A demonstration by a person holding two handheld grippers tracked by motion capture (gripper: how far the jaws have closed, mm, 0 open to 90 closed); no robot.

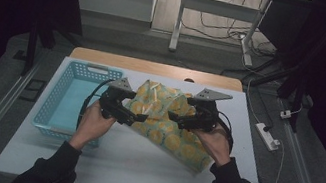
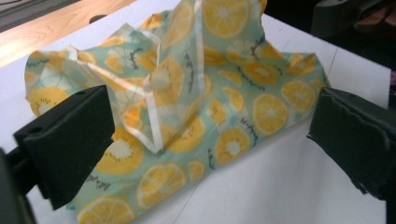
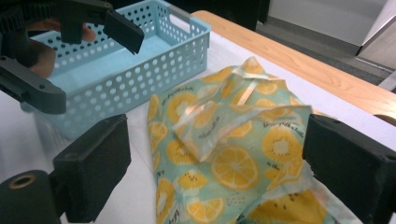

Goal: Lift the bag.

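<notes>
The lemon-print cloth point(image 1: 170, 123) lies crumpled on the white counter point(image 1: 137, 168), beside the blue basket point(image 1: 68, 100). Both claws, left point(image 1: 142, 117) and right point(image 1: 172, 117), are released over it, probably to take its edges.

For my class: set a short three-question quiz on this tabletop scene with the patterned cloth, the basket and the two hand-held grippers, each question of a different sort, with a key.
1. True or false: the cloth printed with orange slices lies inside the blue basket.
2. Multiple choice: how do the jaws of the left gripper stand? A) clamped on the cloth B) wide apart with the cloth lying between them C) clamped on the basket's rim
3. Short answer: on which side of the cloth does the basket sit in the high view?

Key
1. False: it lies crumpled on the white table, beside the basket.
2. B. The right gripper is likewise open over the cloth.
3. On its left.
</notes>
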